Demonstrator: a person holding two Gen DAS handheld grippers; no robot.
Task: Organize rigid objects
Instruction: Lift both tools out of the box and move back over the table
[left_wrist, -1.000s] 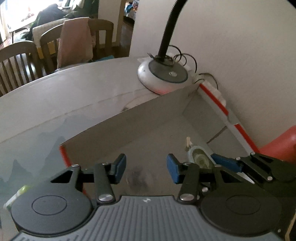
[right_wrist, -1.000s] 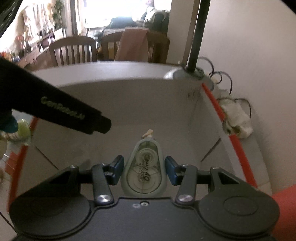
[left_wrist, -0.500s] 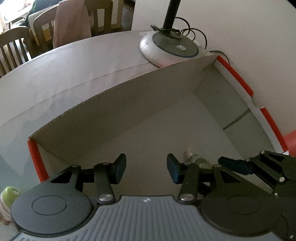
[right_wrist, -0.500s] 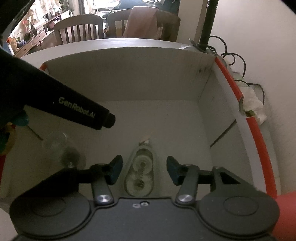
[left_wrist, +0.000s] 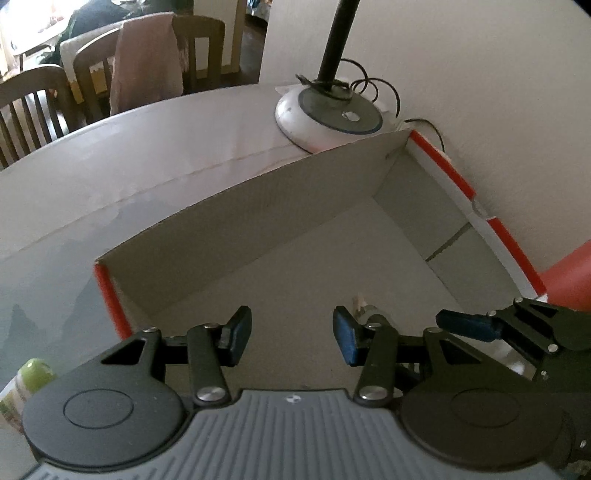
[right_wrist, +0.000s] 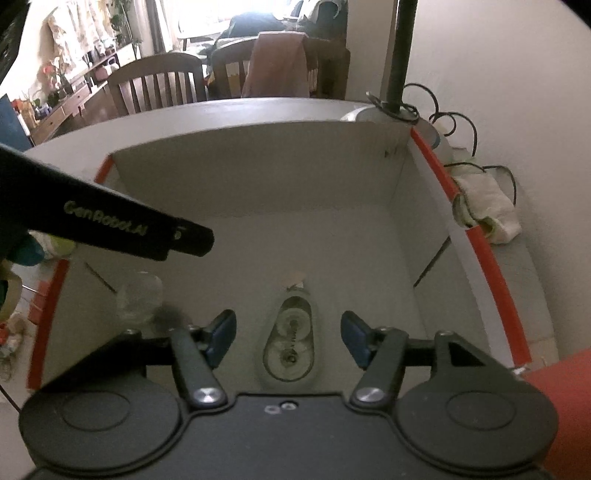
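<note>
A clear correction-tape dispenser (right_wrist: 290, 343) lies flat on the floor of a white cardboard box (right_wrist: 258, 177) with red-edged rims. My right gripper (right_wrist: 288, 326) hovers over it, its jaws opening; the dispenser sits between the blue pads with a gap on each side. In the left wrist view only the dispenser's tip (left_wrist: 364, 308) shows past a finger. My left gripper (left_wrist: 291, 332) hangs over the box's near left part, open, with nothing between its pads. One of the right gripper's fingers (left_wrist: 465, 326) shows at the right of that view.
A clear, glass-like object (right_wrist: 138, 299) rests on the box floor at the left. A lamp base (left_wrist: 328, 118) with cables stands behind the box by the wall. A green-capped bottle (left_wrist: 33, 373) stands outside at the left. A red object (left_wrist: 569, 269) lies at the right. Chairs stand behind the table.
The right gripper's pads, pressed on the dispenser a second ago, have spread apart and let it go; it now lies on the box floor. The left gripper stays open over the box.
</note>
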